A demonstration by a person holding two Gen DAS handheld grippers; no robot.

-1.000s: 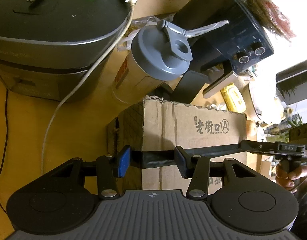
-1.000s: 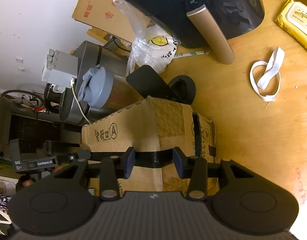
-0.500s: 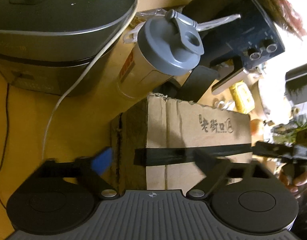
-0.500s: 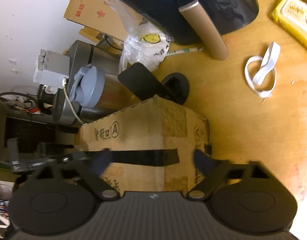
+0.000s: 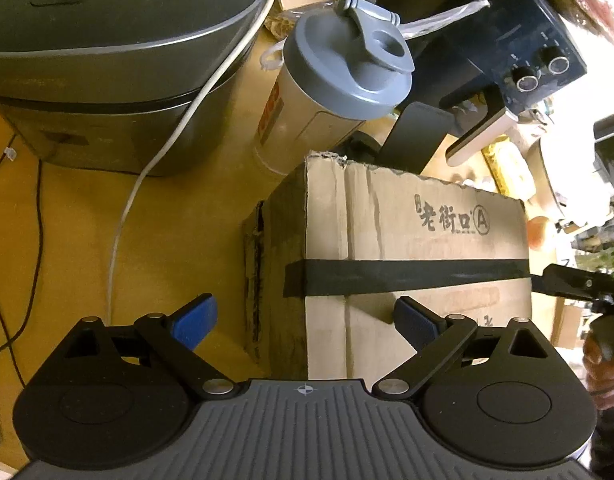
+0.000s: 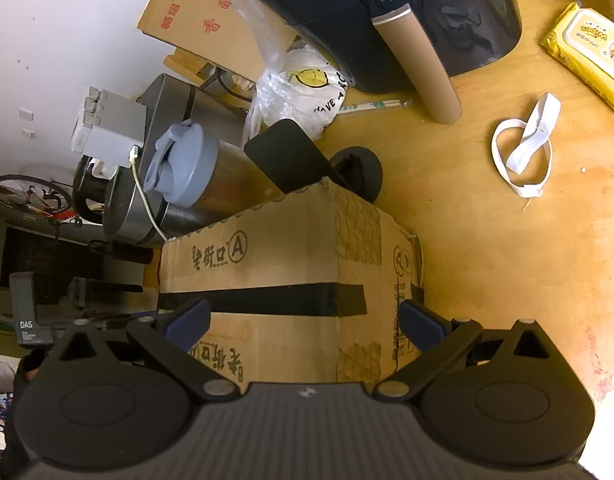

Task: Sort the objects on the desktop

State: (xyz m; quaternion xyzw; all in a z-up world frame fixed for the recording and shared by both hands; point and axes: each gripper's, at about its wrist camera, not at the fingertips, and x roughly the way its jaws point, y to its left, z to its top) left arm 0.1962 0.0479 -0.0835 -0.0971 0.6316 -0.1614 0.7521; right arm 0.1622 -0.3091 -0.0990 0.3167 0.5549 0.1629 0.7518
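A cardboard box (image 5: pixel 407 248) (image 6: pixel 275 280) with black tape across its top stands on the wooden desk. My left gripper (image 5: pixel 305 320) is open above the box's left end, its blue pads spread wide over that corner. My right gripper (image 6: pixel 303 322) is open above the box's right end, nothing between its fingers. Behind the box stands a shaker bottle (image 5: pixel 331 92) (image 6: pixel 187 172) with a grey lid. The right gripper's tip (image 5: pixel 575 282) shows at the box's far end in the left wrist view.
A dark rice cooker (image 5: pixel 107 60) with a white cable (image 5: pixel 155 160) sits at the left. A dark air fryer (image 6: pixel 387 12), a plastic bag (image 6: pixel 303 88), a black phone stand (image 6: pixel 307 160), a white strap (image 6: pixel 527 148) and yellow wipes (image 6: pixel 591 56) lie around.
Both grippers have opened wide and let go of the box's taped top. Both have drawn back a little; the box sits on the desk.
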